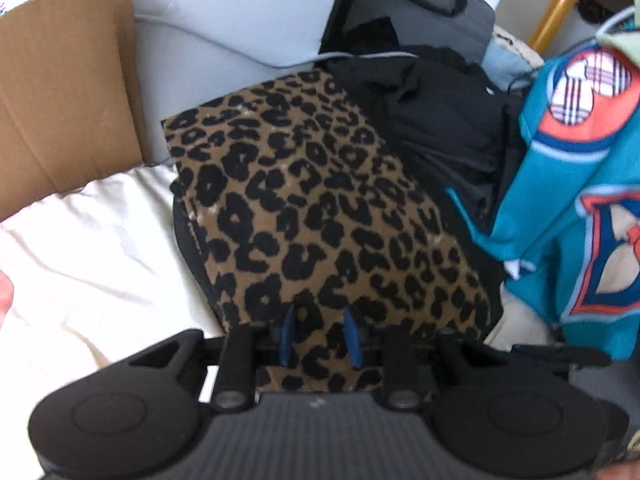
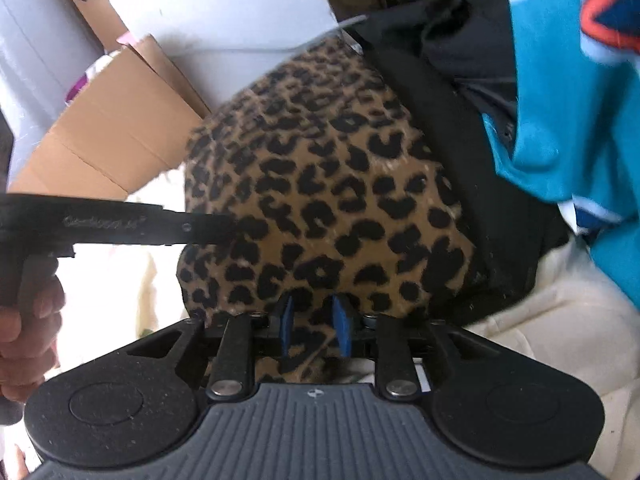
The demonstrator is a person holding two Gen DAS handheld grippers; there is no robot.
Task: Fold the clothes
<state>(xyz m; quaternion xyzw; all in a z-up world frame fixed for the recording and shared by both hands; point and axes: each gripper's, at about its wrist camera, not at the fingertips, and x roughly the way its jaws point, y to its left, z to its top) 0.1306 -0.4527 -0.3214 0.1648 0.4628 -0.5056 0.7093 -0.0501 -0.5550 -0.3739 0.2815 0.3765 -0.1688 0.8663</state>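
A folded leopard-print garment [image 1: 312,200] lies flat on top of black clothing, and it fills the middle of the right wrist view [image 2: 340,184] too. My left gripper [image 1: 319,313] hovers at its near edge. Its blue pads [image 1: 286,334] stand apart, and the flat fabric shows through the gap, unpinched. My right gripper [image 2: 313,300] sits over the near edge as well, its blue pads [image 2: 341,330] also apart with nothing pressed between them. The left gripper's black finger [image 2: 168,224] reaches in from the left over the garment, held by a hand [image 2: 28,340].
A teal jersey [image 1: 568,184] with orange and blue patches hangs at the right. Black clothes [image 1: 440,120] are heaped behind the leopard piece. Cardboard [image 1: 60,100] stands at the left on a white sheet [image 1: 88,248]. A grey bag [image 1: 420,8] leans at the back.
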